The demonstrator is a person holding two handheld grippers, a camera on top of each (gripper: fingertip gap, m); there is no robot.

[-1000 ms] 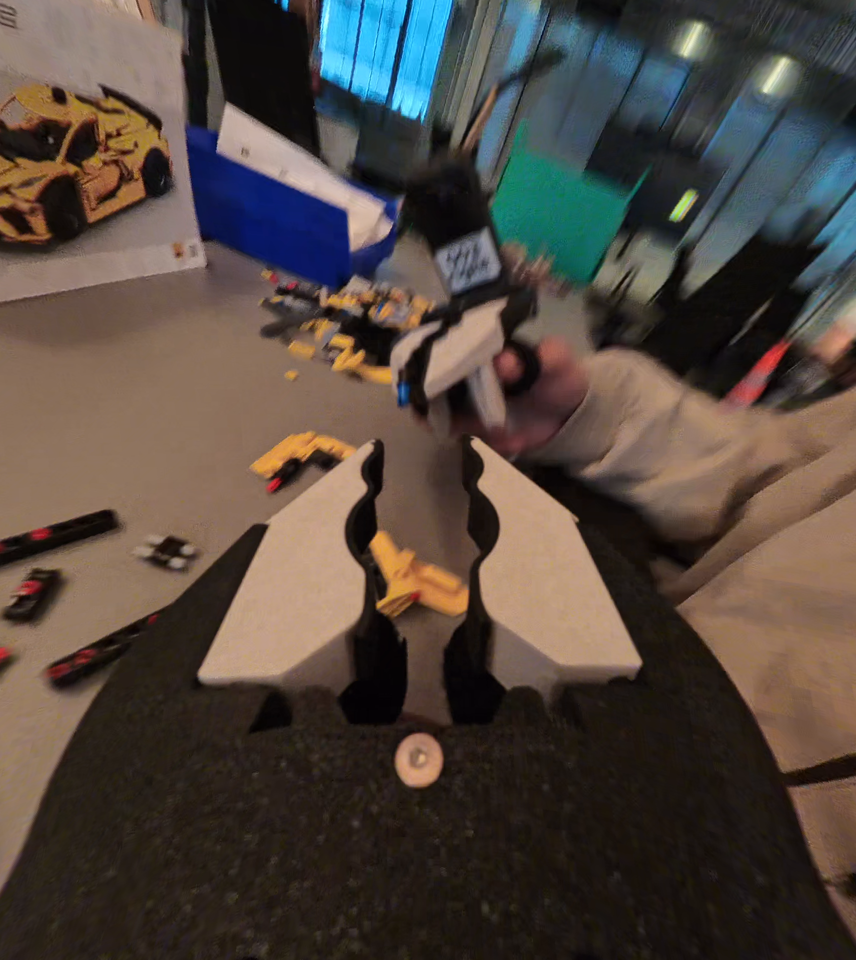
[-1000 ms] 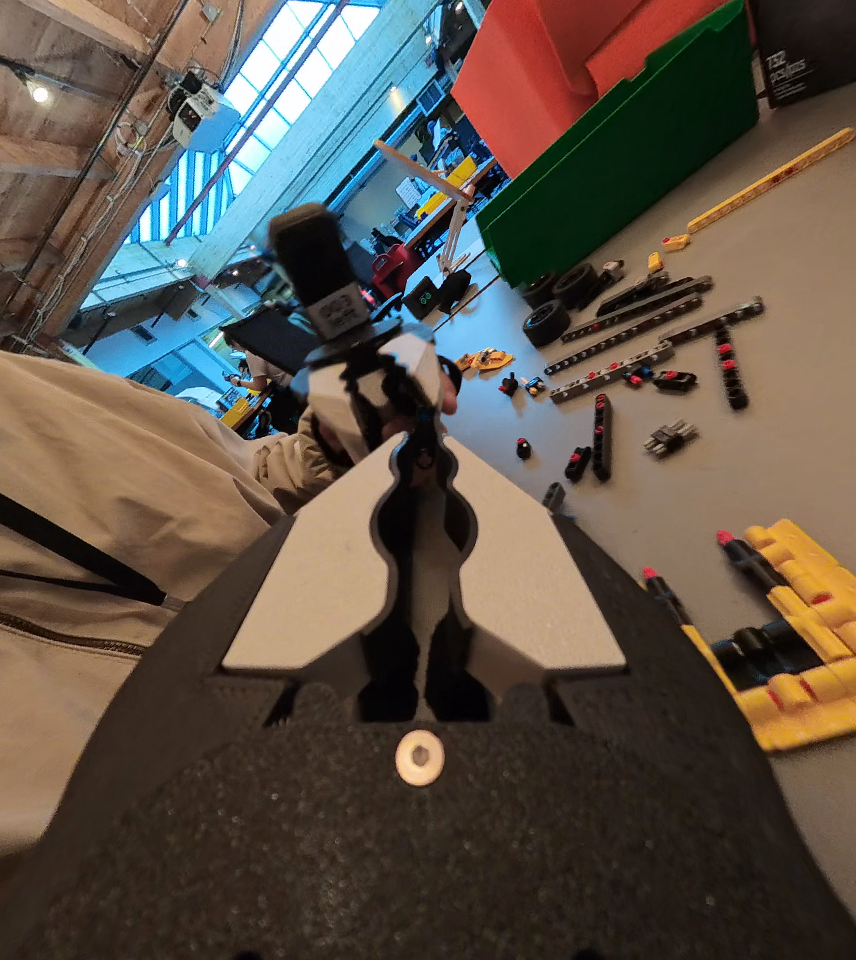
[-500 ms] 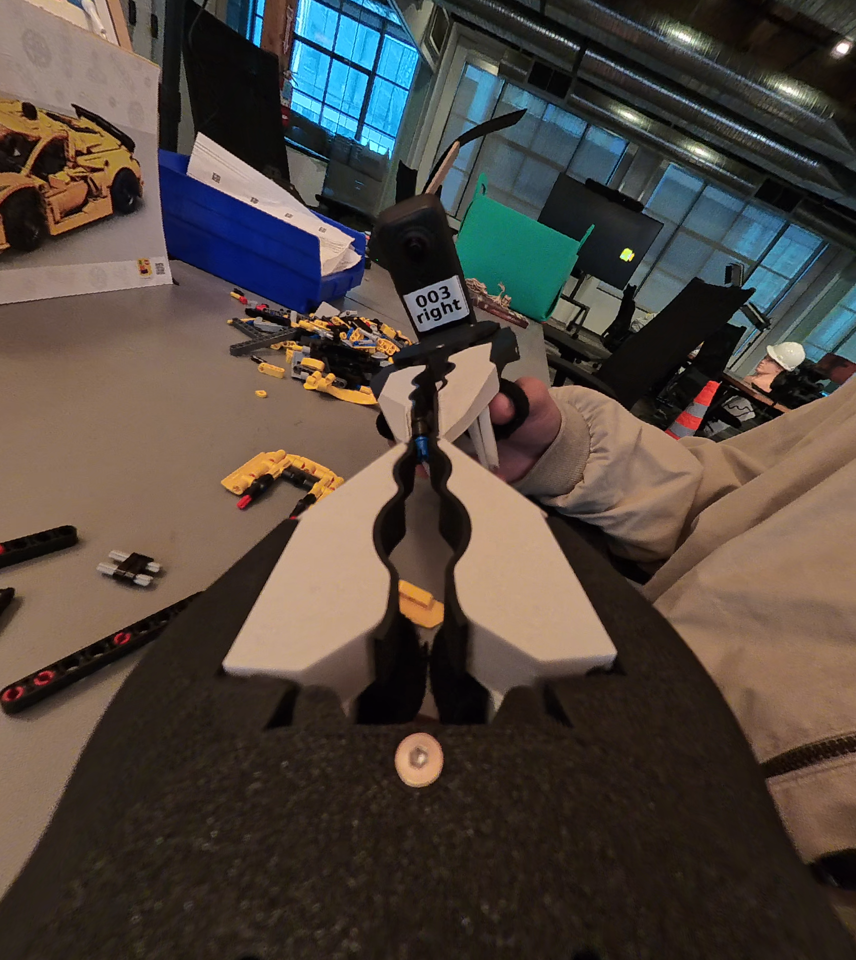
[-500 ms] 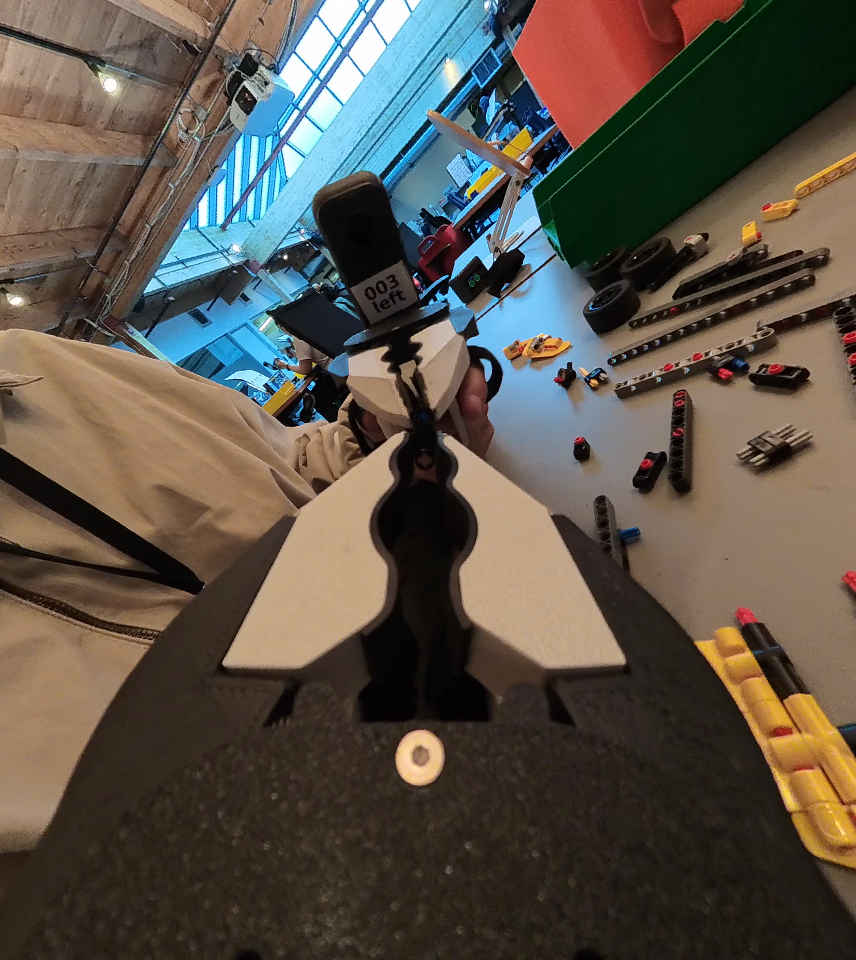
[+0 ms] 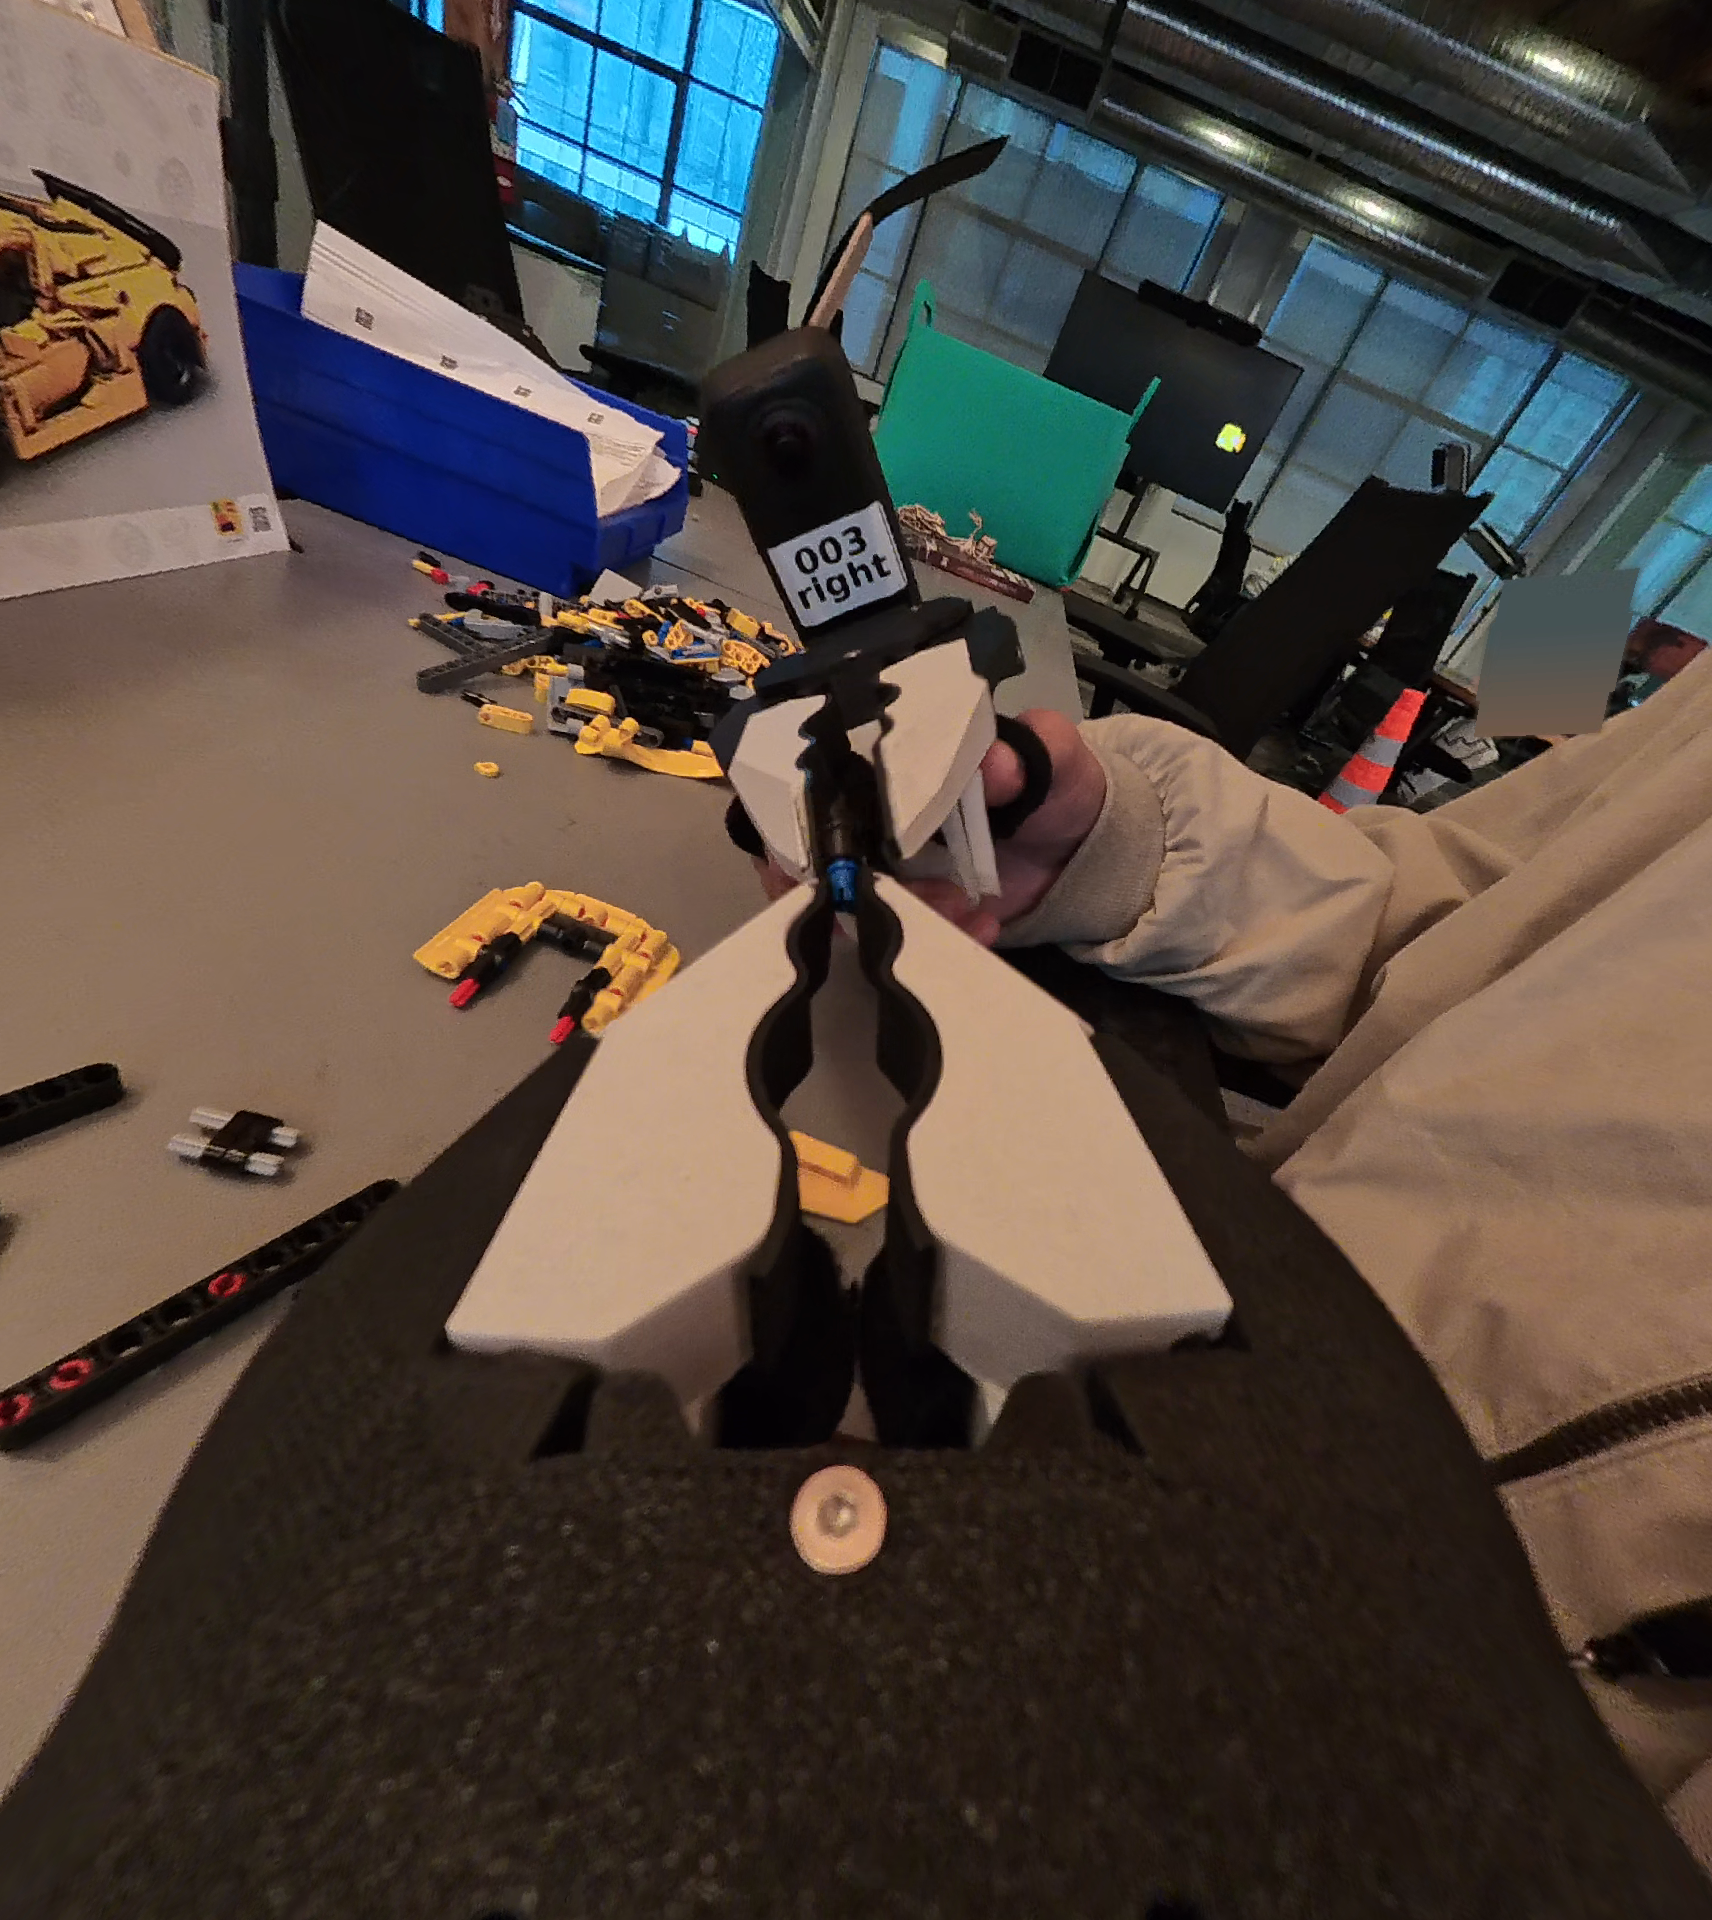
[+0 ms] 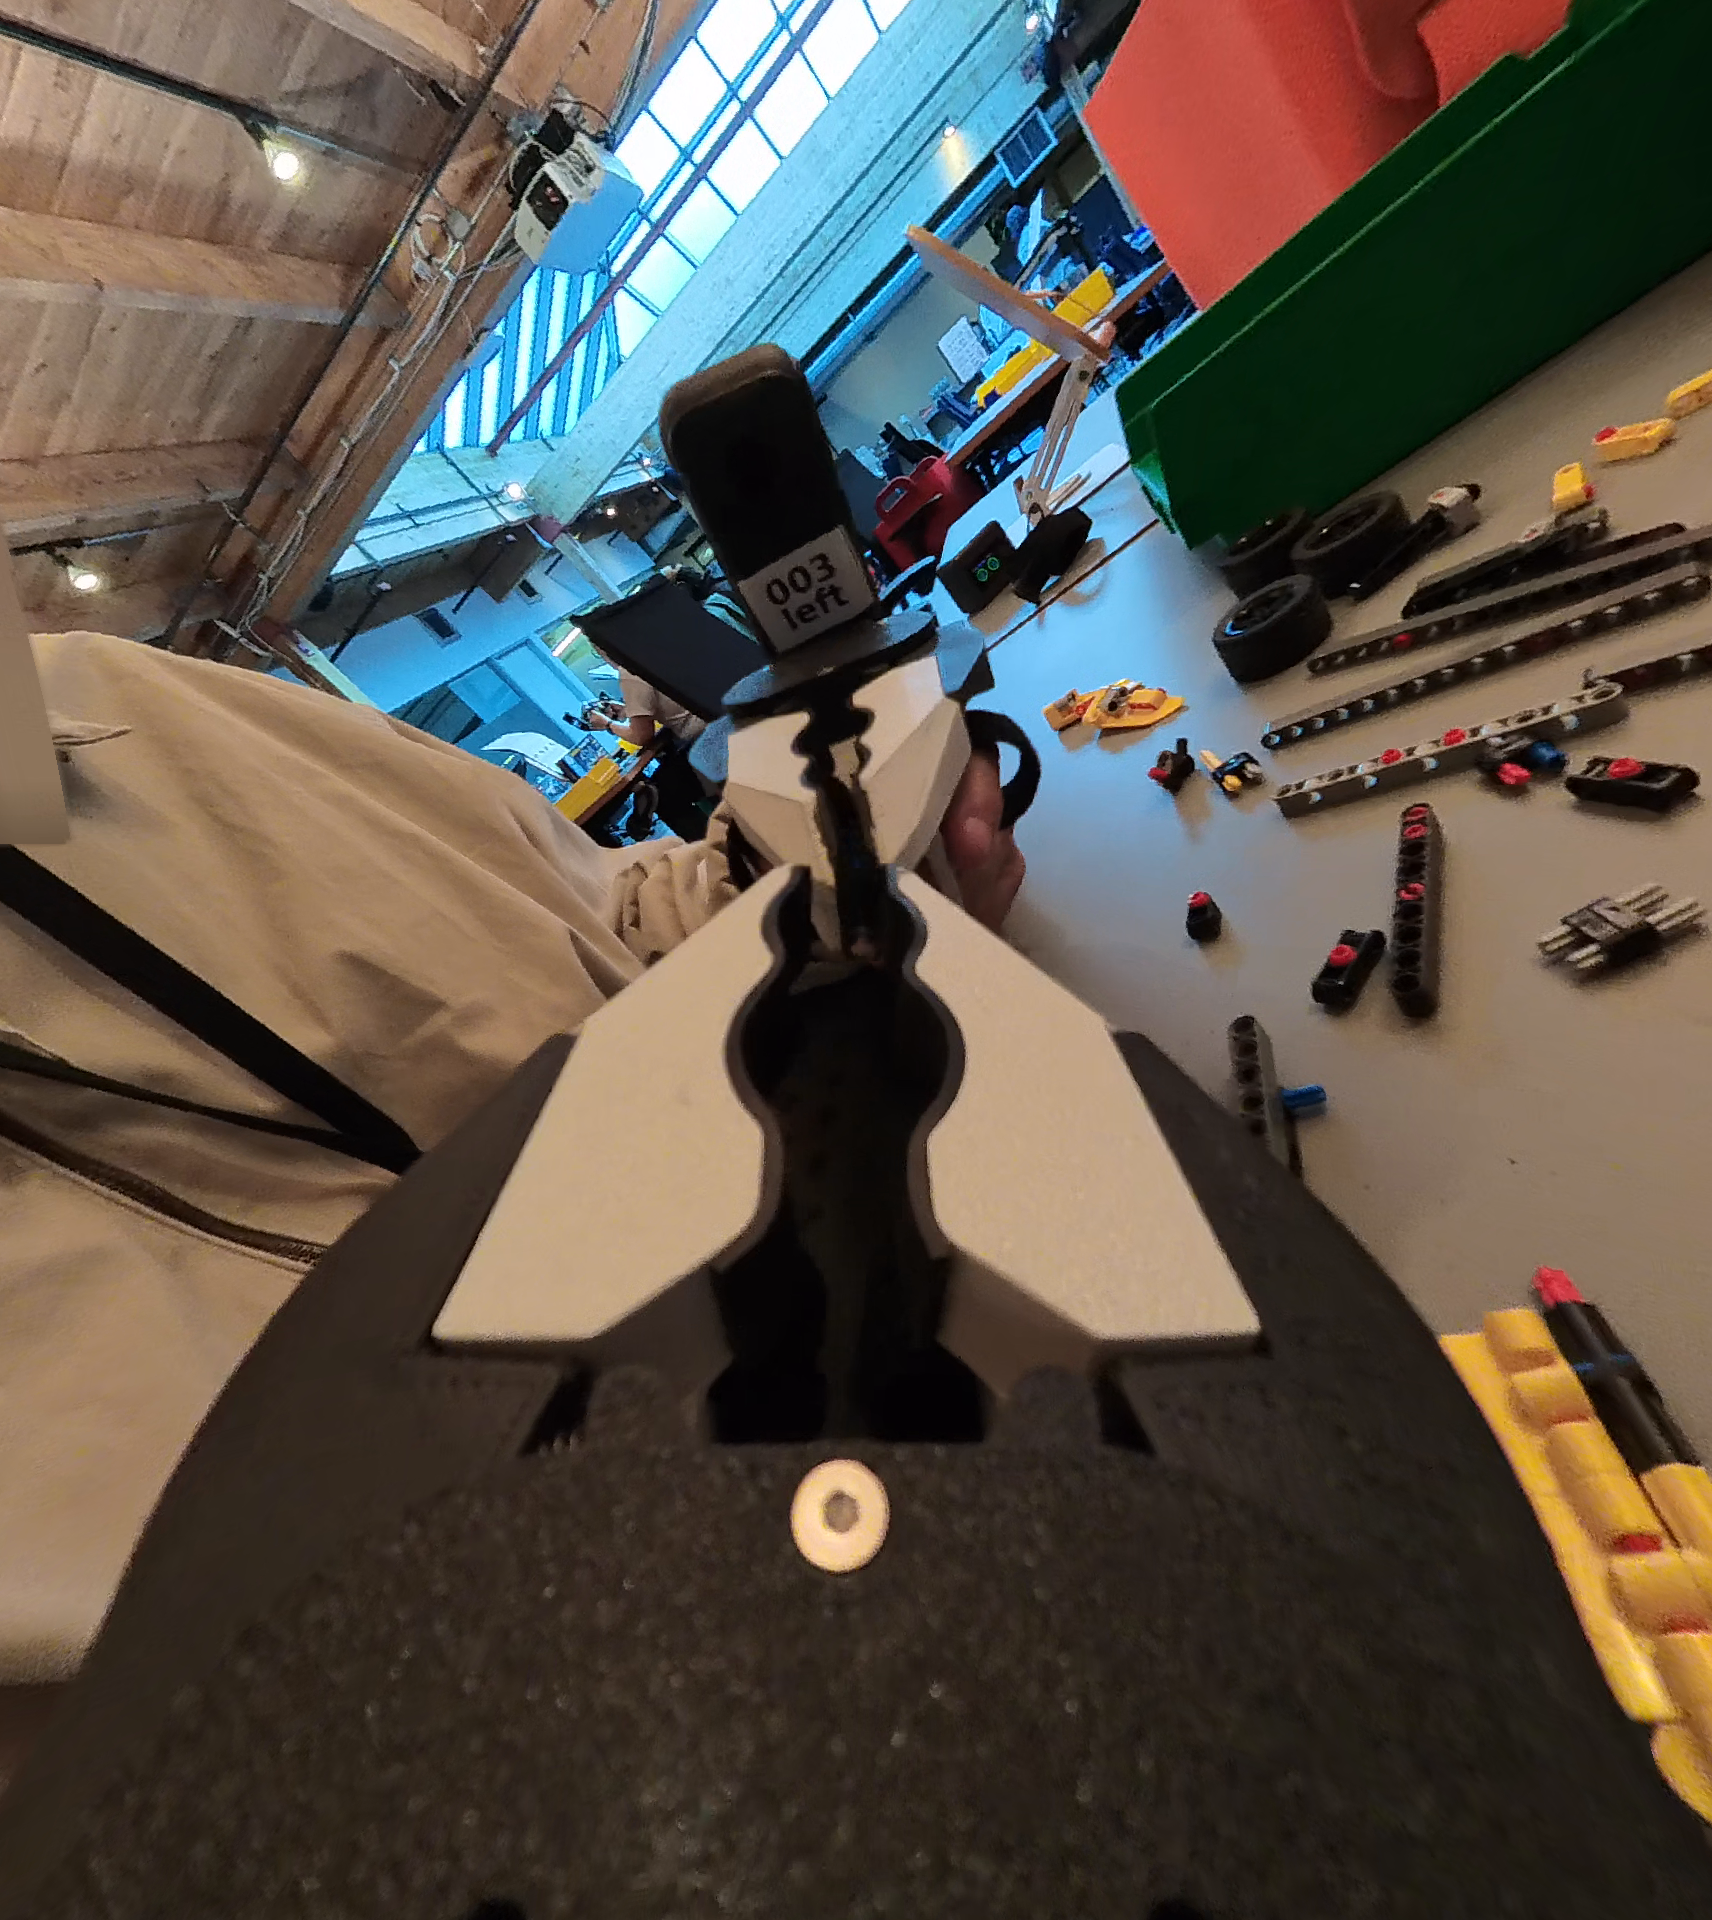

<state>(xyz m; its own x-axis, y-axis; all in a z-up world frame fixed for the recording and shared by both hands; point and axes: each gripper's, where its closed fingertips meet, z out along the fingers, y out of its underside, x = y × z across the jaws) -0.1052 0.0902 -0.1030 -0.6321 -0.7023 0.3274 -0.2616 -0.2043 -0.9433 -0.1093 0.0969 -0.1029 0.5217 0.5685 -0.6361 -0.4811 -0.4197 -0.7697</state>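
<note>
The left gripper (image 5: 839, 899) and the right gripper (image 6: 847, 914) were observed tip to tip above the surface (image 5: 156, 831), at the centre of both wrist views. A second earlier the left jaws had stood spread, with a clear gap and the view blurred; half a second earlier they had already drawn together, and at the moment of inspection they were pressed in at the tips on the blue pin (image 5: 841, 883) at the end of a slender black part (image 5: 836, 821). The right jaws likewise pinched that black part from the opposite end, so the piece was held off the surface between the two tools. The hand (image 5: 1039, 831) on the right gripper, in a beige sleeve, was at centre right of the left wrist view. Nothing else was touched. A yellow curved assembly (image 5: 545, 935) lay at centre left, a heap of loose parts (image 5: 623, 675) beyond it, and a blue bin (image 5: 436, 457) at upper left. Black beams (image 5: 177, 1320) lay at lower left. A yellow piece (image 5: 831, 1184) showed below, through the left jaws' opening. In the right wrist view, wheels (image 6: 1273, 613) lay by a green bin (image 6: 1454, 312) at upper right.
</note>
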